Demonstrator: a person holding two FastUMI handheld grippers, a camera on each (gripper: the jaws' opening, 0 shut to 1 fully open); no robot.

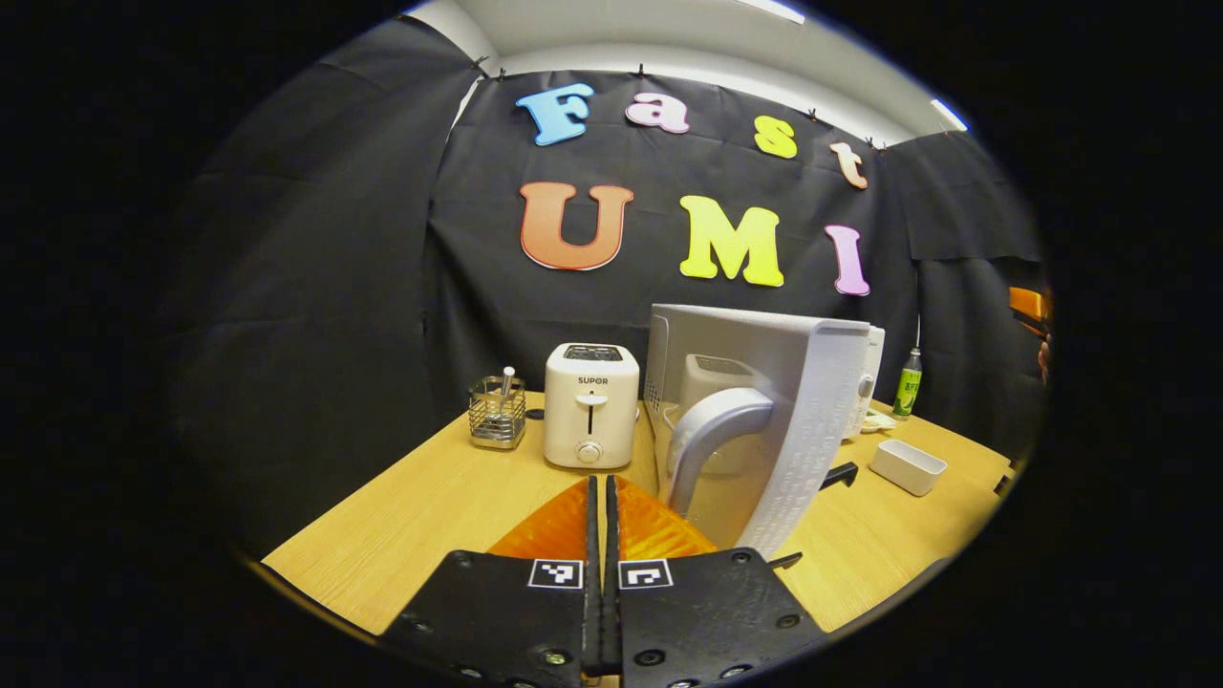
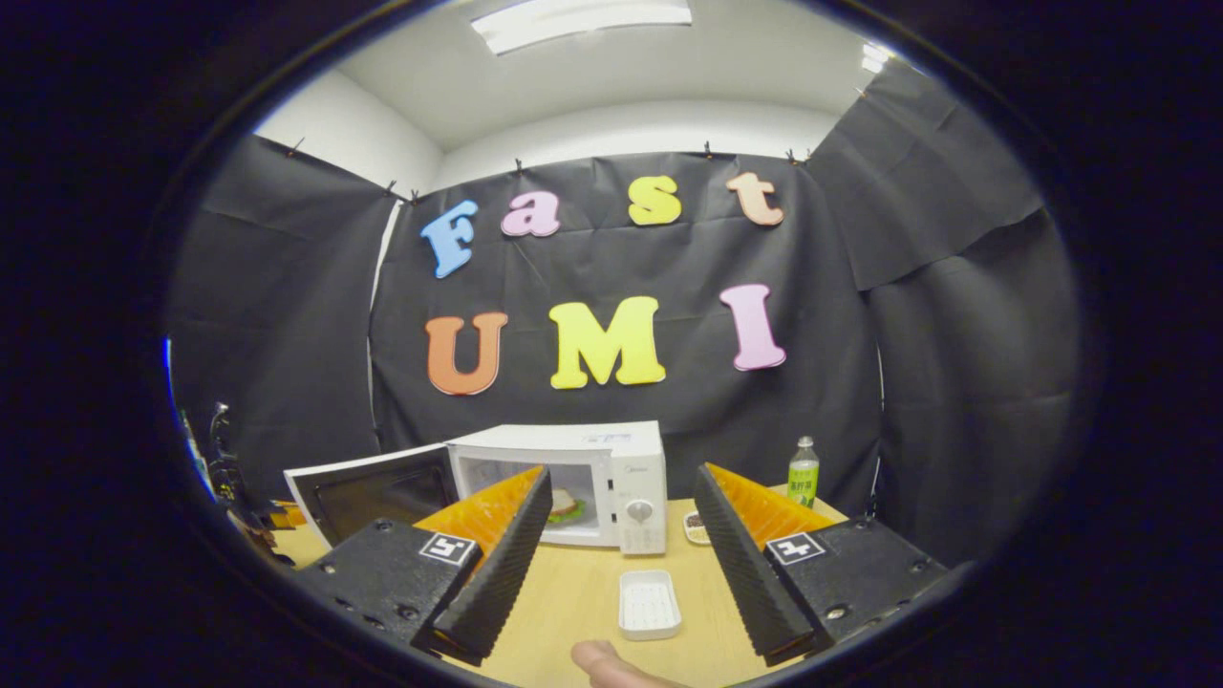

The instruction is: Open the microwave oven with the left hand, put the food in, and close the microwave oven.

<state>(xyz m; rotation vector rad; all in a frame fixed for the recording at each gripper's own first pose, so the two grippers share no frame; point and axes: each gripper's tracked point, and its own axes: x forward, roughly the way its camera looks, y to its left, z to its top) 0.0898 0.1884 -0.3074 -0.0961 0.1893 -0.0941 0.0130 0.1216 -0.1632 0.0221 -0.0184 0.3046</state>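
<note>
The white microwave [image 2: 611,459] stands at the back of the wooden table with its door [image 2: 373,492] swung open to the left. A sandwich [image 2: 566,506] lies inside the cavity. In the left gripper view the open door [image 1: 812,430] is edge-on, its curved handle [image 1: 712,430] just right of my left gripper [image 1: 602,487], which is shut with nothing between its fingers and clear of the handle. My right gripper [image 2: 621,540] is open and empty, held back from the microwave over the table.
A white toaster [image 1: 590,406] and a wire utensil holder [image 1: 497,413] stand left of the microwave. A small white tray [image 2: 650,604] lies in front of it, a green bottle [image 2: 803,473] to its right. A person's fingertip [image 2: 611,664] shows at the near edge.
</note>
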